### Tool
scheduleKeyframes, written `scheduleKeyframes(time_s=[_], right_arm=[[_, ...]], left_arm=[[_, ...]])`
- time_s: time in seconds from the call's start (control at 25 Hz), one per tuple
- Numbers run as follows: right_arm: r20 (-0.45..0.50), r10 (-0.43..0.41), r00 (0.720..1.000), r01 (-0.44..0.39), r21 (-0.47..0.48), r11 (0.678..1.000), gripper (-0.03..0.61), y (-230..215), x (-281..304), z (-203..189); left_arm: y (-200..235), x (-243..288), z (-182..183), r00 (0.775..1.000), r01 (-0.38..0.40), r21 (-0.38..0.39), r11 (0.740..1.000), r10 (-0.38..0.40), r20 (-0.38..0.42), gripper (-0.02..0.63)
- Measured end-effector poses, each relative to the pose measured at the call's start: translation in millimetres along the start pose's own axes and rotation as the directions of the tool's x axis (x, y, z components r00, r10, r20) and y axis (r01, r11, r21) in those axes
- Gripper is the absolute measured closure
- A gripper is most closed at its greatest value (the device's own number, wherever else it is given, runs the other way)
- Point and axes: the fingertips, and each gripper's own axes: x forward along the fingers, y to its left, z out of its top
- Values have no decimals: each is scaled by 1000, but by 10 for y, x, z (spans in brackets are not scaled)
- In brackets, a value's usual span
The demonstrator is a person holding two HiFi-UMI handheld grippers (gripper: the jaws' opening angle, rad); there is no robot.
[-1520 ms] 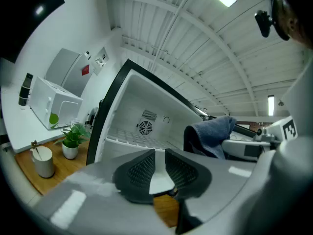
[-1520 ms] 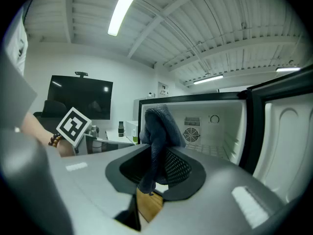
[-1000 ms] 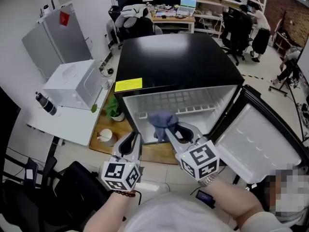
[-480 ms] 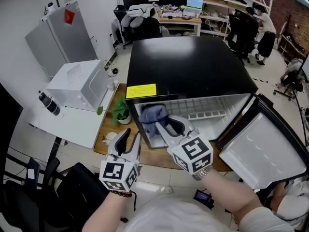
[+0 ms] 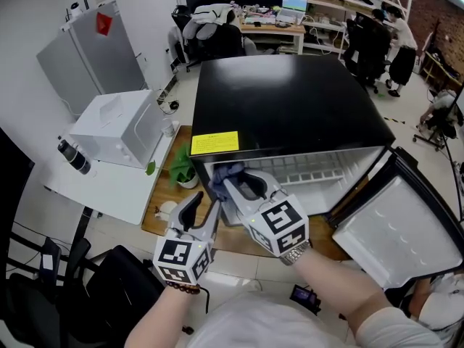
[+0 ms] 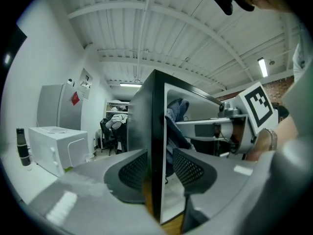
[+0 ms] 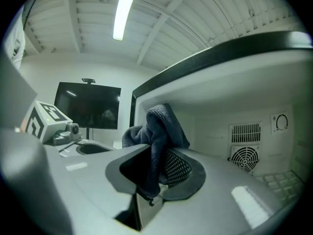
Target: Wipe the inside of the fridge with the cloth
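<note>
The black fridge [image 5: 283, 100] stands with its door [image 5: 395, 227] swung open to the right. My right gripper [image 5: 235, 182] is shut on the grey-blue cloth [image 5: 223, 173] and holds it just inside the opening, at the upper left corner. In the right gripper view the cloth [image 7: 164, 124] bunches up between the jaws of the right gripper [image 7: 155, 173], against the white interior. My left gripper [image 5: 203, 207] is at the fridge's left side wall [image 6: 155, 131]. Its jaws are opening, one on each side of that wall's front edge, and the inner pad stands clear of it.
A white box [image 5: 116, 125] and a dark bottle [image 5: 72, 156] sit on a white table at the left. A green plant [image 5: 179, 167] stands on the wooden board beside the fridge. A round fan vent [image 7: 243, 159] shows on the fridge's back wall. Desks and chairs fill the background.
My right gripper has carried the cloth leftward to the fridge's left wall. My left gripper has risen to that wall's edge and its jaws have spread.
</note>
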Motion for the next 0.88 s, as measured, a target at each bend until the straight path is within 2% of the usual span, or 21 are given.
scheduleKeyframes(time_s=[0.4, 0.64, 0.88], right_arm=[[20, -35, 999, 34, 34, 999, 501, -186, 232, -153], [43, -38, 998, 37, 9, 999, 501, -325, 360, -159], [30, -61, 998, 62, -6, 998, 502, -465, 509, -182]], left_arm=[[20, 56, -85, 1000, 13, 11, 1000, -13, -19, 456], [-31, 94, -129, 999, 23, 12, 1000, -23, -28, 456], [21, 107, -124, 1000, -4, 7, 1000, 4, -27, 456]])
